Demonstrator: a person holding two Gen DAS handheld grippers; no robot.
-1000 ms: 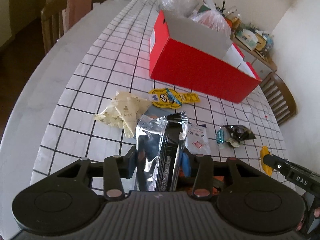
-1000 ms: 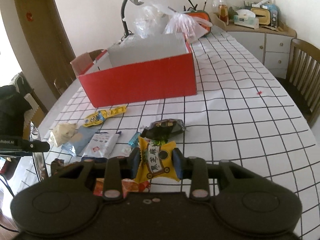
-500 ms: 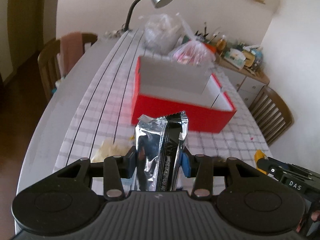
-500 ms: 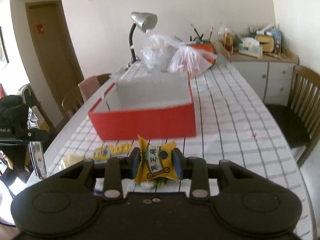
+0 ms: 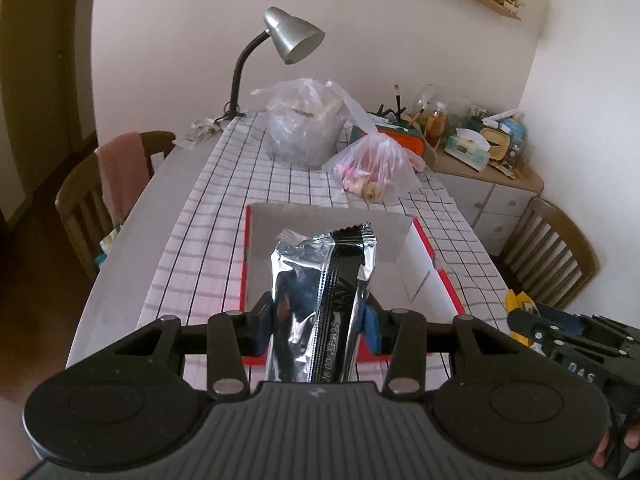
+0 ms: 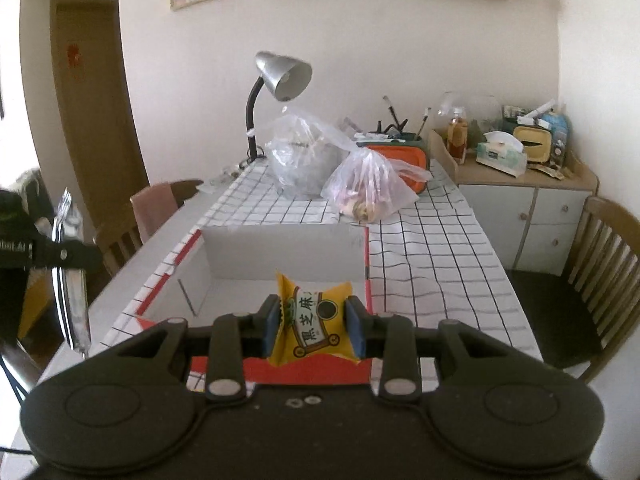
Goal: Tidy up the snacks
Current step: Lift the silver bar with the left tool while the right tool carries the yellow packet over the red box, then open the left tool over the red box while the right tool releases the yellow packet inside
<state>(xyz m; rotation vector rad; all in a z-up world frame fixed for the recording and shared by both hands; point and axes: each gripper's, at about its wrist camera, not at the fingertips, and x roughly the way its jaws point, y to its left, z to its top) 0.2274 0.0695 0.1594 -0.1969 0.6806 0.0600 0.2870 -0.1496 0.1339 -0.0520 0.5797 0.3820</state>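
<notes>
My left gripper (image 5: 318, 326) is shut on a silver and black snack bar wrapper (image 5: 320, 300) that stands upright between its blue pads. It hangs over the near end of the open red box (image 5: 440, 276), whose inside is white. In the right wrist view my right gripper (image 6: 313, 328) is shut on a small yellow snack packet (image 6: 310, 320) printed with black characters, held above the near wall of the same red box (image 6: 366, 268). The other gripper and its silver wrapper (image 6: 68, 264) show at that view's left edge. The loose snacks on the table are hidden below both grippers.
Two clear plastic bags (image 5: 372, 160) and a grey desk lamp (image 5: 292, 40) stand beyond the box on the checked tablecloth (image 5: 212, 224). Wooden chairs (image 5: 92, 196) flank the table on both sides. A cluttered sideboard (image 6: 520, 184) stands at the right.
Both grippers rose with their snacks from low over the loose packets to above the red box. The box's inside now shows and the loose snacks dropped out of view.
</notes>
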